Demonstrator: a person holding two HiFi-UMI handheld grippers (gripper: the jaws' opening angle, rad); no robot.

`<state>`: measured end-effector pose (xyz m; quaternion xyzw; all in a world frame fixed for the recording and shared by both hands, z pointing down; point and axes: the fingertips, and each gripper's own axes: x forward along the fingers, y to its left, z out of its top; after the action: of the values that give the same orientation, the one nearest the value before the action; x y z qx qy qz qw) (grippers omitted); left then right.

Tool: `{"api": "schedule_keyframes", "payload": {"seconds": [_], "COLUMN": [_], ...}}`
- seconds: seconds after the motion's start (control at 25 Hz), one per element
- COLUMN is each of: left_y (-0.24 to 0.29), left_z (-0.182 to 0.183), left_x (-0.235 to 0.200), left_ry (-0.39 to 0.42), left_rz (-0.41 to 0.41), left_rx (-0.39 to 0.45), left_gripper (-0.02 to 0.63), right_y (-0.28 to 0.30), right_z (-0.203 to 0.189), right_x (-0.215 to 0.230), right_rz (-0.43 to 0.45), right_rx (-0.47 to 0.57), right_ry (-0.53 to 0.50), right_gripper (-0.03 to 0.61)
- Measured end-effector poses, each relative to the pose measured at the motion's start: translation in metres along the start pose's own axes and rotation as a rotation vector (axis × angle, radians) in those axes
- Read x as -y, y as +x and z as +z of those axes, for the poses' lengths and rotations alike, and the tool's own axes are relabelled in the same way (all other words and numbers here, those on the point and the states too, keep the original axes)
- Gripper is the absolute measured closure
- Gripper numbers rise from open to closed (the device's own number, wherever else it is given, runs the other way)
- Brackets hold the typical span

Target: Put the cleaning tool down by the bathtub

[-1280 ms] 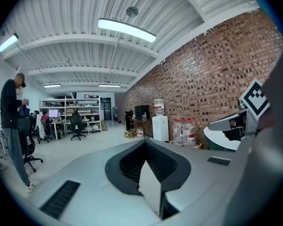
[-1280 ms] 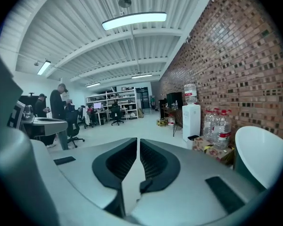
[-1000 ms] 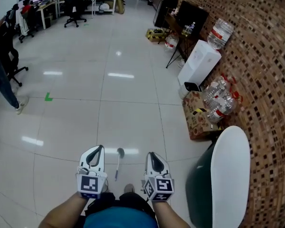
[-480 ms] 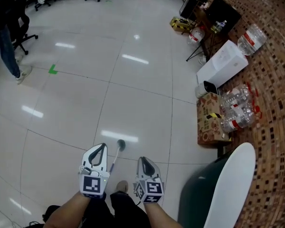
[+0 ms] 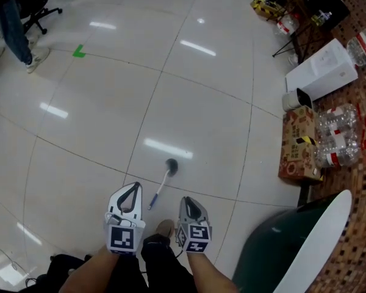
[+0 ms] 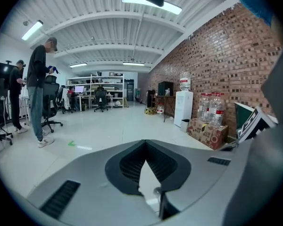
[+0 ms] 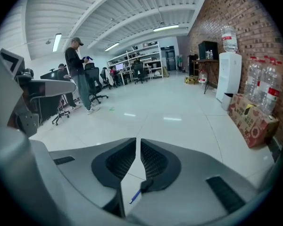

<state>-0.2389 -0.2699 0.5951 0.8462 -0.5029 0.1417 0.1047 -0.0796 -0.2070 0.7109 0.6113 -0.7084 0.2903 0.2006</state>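
The cleaning tool, a toilet brush (image 5: 161,185) with a dark round head and a white handle ending in blue, lies flat on the tiled floor just ahead of both grippers. My left gripper (image 5: 132,188) hangs to its left and my right gripper (image 5: 186,200) to its right, both above the floor. Neither touches the brush, and both are shut on nothing. Through the shut jaws of the left gripper (image 6: 144,141) a bit of the brush head (image 6: 156,190) shows. Below the right gripper (image 7: 137,139) the blue handle end (image 7: 134,197) shows. The bathtub (image 5: 317,237), dark green with a white rim, stands at the lower right.
A cardboard box (image 5: 297,145) with large water bottles (image 5: 335,140) and a white water dispenser (image 5: 322,72) line the brick wall on the right. A person (image 5: 15,26) stands by office chairs at the far left. The holder's shoe (image 5: 165,227) is between the grippers.
The head view has tipped further down and shifted along the floor. The brush stays lying on the tiles. Both grippers stay shut, and the right one has drawn closer to the left.
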Motion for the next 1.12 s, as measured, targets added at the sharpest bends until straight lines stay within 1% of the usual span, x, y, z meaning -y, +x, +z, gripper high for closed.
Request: {"api": "schedule_keyframes", "payload": {"seconds": [0.2,0.52,0.72,0.84,1.12], "left_y": [0.024,0.079,0.111,0.128,0.159], "left_z": [-0.057,-0.183,-0.238,-0.268,-0.33], "left_x": [-0.007,-0.002,-0.01,-0.015,-0.02], "left_ry": [-0.019,-0.013,0.012,0.025,0.021], "left_rz": [0.023,-0.005,-0.016,-0.023,-0.041], "left_rx": [-0.026,-0.105,-0.117,-0.147,-0.199], "left_gripper": [0.609,0.609,0.609,0.609,0.609], "right_y": [0.052,0.14,0.189,0.215,0.267], "right_z": [-0.061,-0.156,-0.191,-0.211,-0.256], "right_x": [0.008,0.027,0.04,0.041,0.05], "right_rz": [0.004,-0.04,-0.074,-0.085,-0.106], "right_rx": [-0.07,-0.14,-0.148,-0.166,-0.205], "right_ry": [0.037,0.144,0.171,0.161,0.168], "right_gripper": [0.516,0.497,0.483,0.483,0.482]}}
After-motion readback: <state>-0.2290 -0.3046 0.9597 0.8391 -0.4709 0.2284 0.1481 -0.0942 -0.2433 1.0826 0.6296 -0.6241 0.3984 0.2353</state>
